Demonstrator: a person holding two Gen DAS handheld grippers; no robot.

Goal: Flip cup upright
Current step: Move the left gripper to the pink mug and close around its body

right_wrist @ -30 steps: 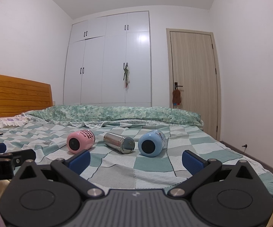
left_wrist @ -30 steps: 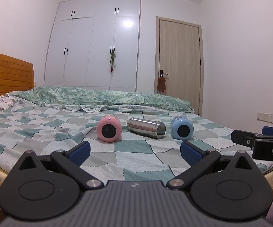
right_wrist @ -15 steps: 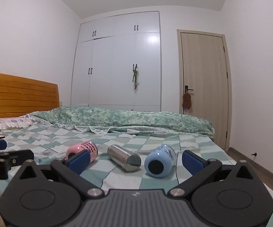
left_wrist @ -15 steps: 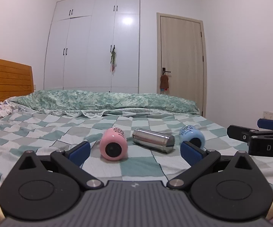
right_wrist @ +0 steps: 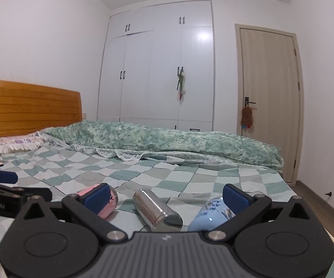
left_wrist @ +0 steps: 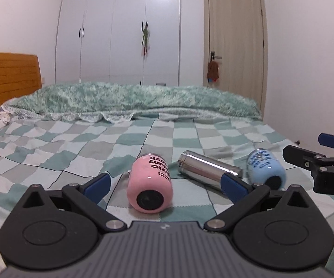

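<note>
Three cups lie on their sides on the checked bedspread: a pink cup [left_wrist: 150, 185] with black lettering, a steel cup [left_wrist: 207, 170] and a light blue cup [left_wrist: 265, 169]. My left gripper [left_wrist: 165, 186] is open, its blue fingertips on either side of the pink cup, not touching it. My right gripper [right_wrist: 167, 195] is open and empty above the steel cup [right_wrist: 156, 209], with the pink cup [right_wrist: 107, 205] behind its left finger and the blue cup [right_wrist: 211, 217] by its right finger.
The bed [left_wrist: 51, 148] has a rolled green quilt [left_wrist: 132, 99] along the far side and a wooden headboard [right_wrist: 27, 106] at left. A white wardrobe [right_wrist: 162, 69] and a door [right_wrist: 268, 102] stand behind. The bed's right edge drops to the floor [right_wrist: 317, 199].
Both grippers have moved forward and lower over the bed, so the cups are much closer. The left gripper now brackets the pink cup. Both stay open.
</note>
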